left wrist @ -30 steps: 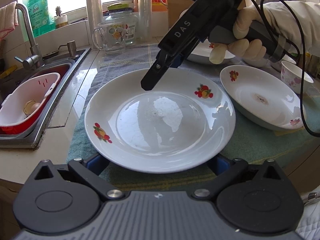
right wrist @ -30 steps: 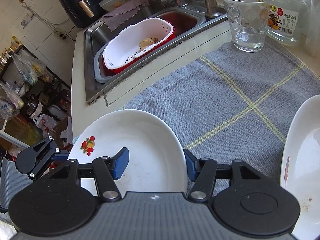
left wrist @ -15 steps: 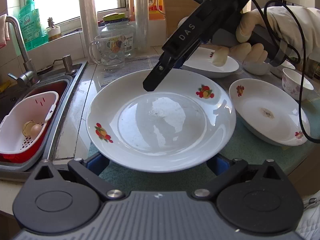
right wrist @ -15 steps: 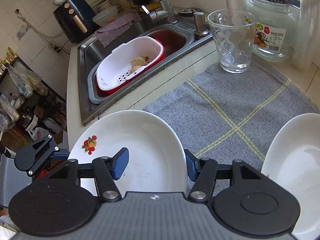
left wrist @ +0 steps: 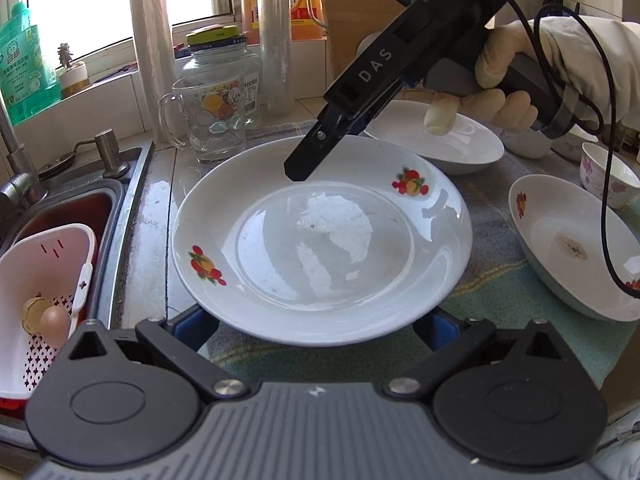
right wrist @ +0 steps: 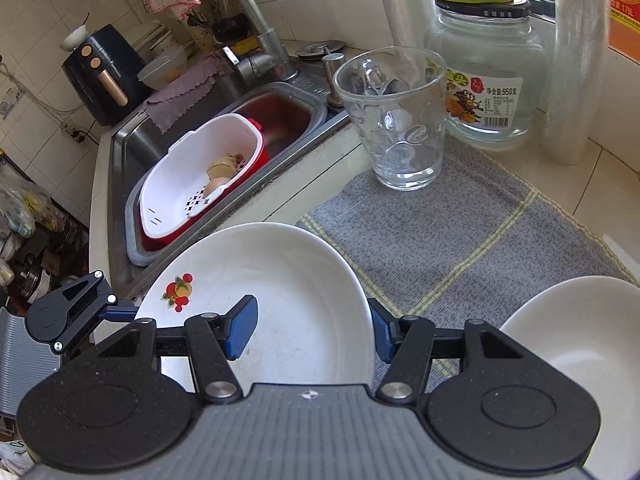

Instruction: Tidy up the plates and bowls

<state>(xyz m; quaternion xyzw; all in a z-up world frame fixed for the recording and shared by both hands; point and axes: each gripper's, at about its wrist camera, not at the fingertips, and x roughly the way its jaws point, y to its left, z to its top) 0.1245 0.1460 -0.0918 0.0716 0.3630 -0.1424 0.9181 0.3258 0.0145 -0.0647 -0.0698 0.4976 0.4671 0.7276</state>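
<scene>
A white plate with fruit prints (left wrist: 320, 240) is lifted above the counter; it also shows in the right wrist view (right wrist: 280, 300). My left gripper (left wrist: 316, 322) stands wide open with its jaws either side of and under the plate's near rim. My right gripper (right wrist: 312, 328) straddles the plate's far rim, one blue pad over the plate and one outside, jaws apart; its body (left wrist: 384, 68) shows above the plate. A second fruit-print plate (left wrist: 572, 248) lies at right, a white bowl (left wrist: 440, 140) behind, also in the right wrist view (right wrist: 580, 352).
A sink (right wrist: 280, 120) at left holds a white strainer basket in a red tub (left wrist: 40, 280). A glass mug (left wrist: 208, 120), a glass jar (right wrist: 484, 80) and plastic rolls stand at the back. A small flowered bowl (left wrist: 608, 176) is at far right. A grey cloth (right wrist: 460, 240) covers the counter.
The plate has risen off the cloth and both grippers have come up with it. The view now sits higher, closer to the sink and the mug.
</scene>
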